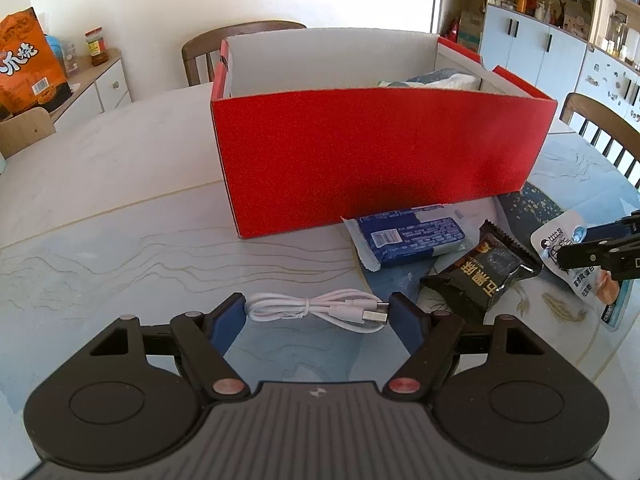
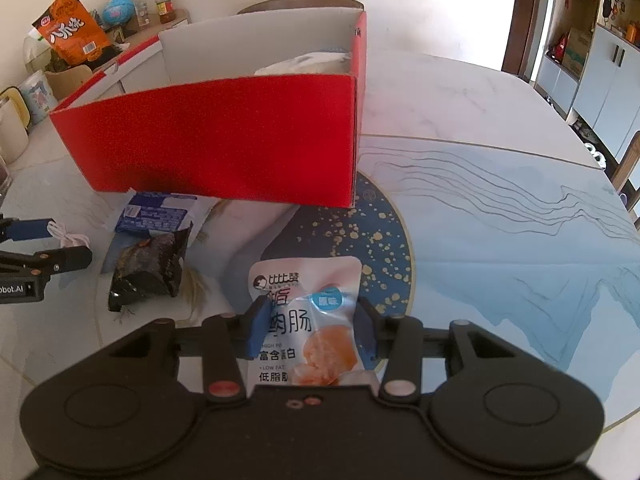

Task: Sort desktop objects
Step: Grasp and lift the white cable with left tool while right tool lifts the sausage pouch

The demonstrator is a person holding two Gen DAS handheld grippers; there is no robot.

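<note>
A coiled white USB cable [image 1: 320, 310] lies on the table, and my left gripper [image 1: 316, 304] is shut on it, a blue pad touching each end. My right gripper [image 2: 312, 316] is shut on a white and pink sausage pouch [image 2: 304, 280], whose sides are pinched between the pads. Between the two grippers lie a black snack packet [image 1: 480, 276] and a blue and white packet [image 1: 412, 236], the latter right against the front wall of the open red box [image 1: 380, 152]. A white and blue package [image 1: 440, 80] sits inside the box at its right end.
Wooden chairs [image 1: 224, 48] stand behind the table and at its right edge [image 1: 600, 128]. At the left, a low cabinet [image 1: 100, 88] holds an orange snack bag [image 1: 24, 60] and jars. Grey cupboards and shelves [image 1: 560, 40] line the right wall.
</note>
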